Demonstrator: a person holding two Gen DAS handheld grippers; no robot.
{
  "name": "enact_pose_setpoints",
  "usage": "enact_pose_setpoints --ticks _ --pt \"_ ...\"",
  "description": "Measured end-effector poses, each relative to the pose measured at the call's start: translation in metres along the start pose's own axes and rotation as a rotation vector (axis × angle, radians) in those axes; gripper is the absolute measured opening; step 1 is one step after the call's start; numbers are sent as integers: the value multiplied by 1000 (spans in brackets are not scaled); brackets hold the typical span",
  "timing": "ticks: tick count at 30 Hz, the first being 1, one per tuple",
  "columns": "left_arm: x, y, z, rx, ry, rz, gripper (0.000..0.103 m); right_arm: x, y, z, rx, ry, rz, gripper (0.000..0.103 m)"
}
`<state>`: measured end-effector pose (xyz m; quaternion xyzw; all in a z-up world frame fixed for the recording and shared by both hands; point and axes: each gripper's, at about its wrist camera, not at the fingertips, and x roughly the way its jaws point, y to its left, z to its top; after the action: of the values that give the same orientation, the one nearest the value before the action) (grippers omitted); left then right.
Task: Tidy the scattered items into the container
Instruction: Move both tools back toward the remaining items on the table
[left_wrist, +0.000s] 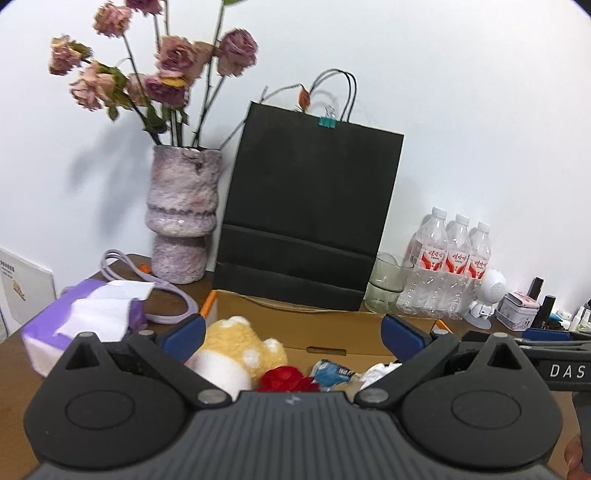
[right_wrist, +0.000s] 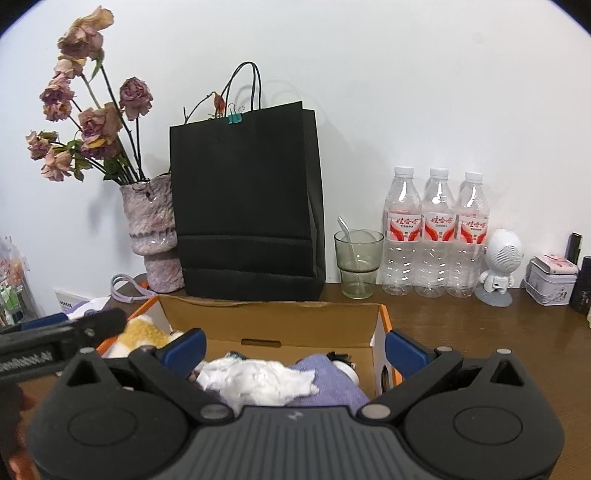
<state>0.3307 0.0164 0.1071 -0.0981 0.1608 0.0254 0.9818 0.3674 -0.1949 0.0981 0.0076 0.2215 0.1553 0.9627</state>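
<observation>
An open cardboard box (left_wrist: 332, 325) (right_wrist: 295, 325) with orange edges sits on the brown table. In the left wrist view it holds a yellow plush toy (left_wrist: 236, 347), a red fabric rose (left_wrist: 284, 378), a blue wrapper (left_wrist: 332, 371) and crumpled white tissue (left_wrist: 380, 371). The right wrist view shows the white tissue (right_wrist: 258, 380), a purple cloth (right_wrist: 332, 380) and the plush toy (right_wrist: 142, 332) in the box. My left gripper (left_wrist: 293, 328) is open and empty above the box. My right gripper (right_wrist: 295, 347) is open and empty above the box's right half.
Behind the box stand a black paper bag (left_wrist: 310, 214) (right_wrist: 243, 199), a vase of dried roses (left_wrist: 181, 214), a glass (right_wrist: 356, 264), three water bottles (right_wrist: 436, 236), a white speaker figure (right_wrist: 500, 266) and a tin (right_wrist: 550, 280). A purple tissue pack (left_wrist: 85, 321) and cable (left_wrist: 155, 288) lie left.
</observation>
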Motion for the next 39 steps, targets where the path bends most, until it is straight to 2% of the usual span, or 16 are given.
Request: enact_pose_setpoints --ticks 12,19,28,33,39 --pt "-64 31 -29 42 29 36 103 -53 13 -41 -22 16 -17 103" --pt "-87 49 -52 93 90 82 103 -71 22 -84 -62 90 -29 103" --pt "-97 66 -87 121 212 95 103 -70 17 -137 -73 224 -57 103" --pt "-95 70 -106 131 272 97 103 -65 14 -146 -62 258 -62 103" --pt "-72 65 -115 124 323 85 103 -47 24 -146 -59 278 -65 103"
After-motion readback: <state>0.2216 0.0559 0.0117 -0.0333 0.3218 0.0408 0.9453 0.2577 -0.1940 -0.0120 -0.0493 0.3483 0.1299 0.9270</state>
